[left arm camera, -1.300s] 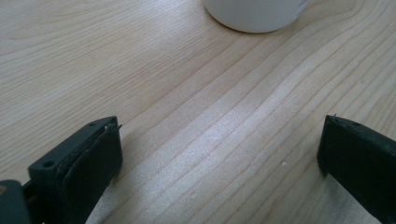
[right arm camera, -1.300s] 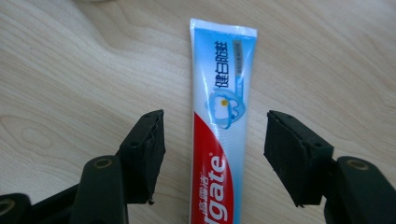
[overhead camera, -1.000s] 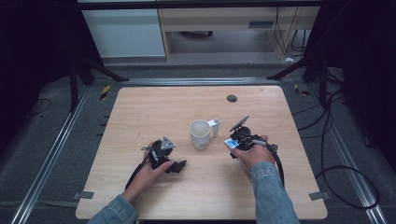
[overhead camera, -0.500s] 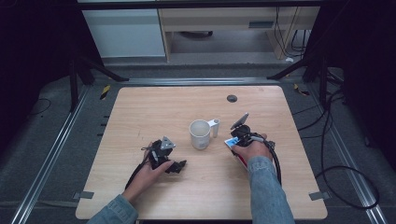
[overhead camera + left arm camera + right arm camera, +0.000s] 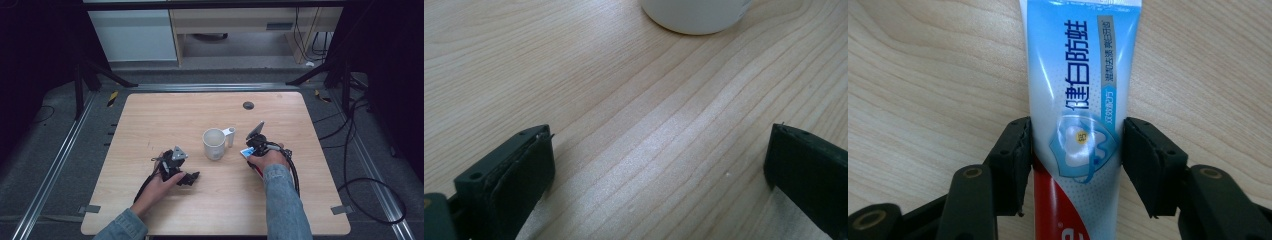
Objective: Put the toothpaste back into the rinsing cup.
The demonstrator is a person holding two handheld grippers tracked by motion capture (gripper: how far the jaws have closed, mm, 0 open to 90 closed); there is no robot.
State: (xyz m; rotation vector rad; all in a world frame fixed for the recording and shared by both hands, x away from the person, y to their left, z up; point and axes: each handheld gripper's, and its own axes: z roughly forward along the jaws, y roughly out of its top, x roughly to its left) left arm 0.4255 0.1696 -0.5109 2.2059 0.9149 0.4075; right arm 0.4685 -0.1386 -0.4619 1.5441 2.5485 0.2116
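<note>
Gripping a toothpaste tube (image 5: 1075, 125), my right gripper (image 5: 1075, 135) has its two pads against the tube's sides after closing in over the last moment. I read blue Chinese characters running down the white and light-blue face, 健白防蛀, with a smaller grey strip of print beside them that I cannot make out, a tooth-and-shield emblem between the pads, and a red band below it. From above, the tube (image 5: 246, 152) lies on the wooden table (image 5: 150, 120) just right of a white mug (image 5: 214, 144), whose handle points toward it. My left gripper (image 5: 659, 165) stands wide with bare tabletop between its pads, resting low on the table (image 5: 574, 75) near the mug's base (image 5: 696, 15).
</note>
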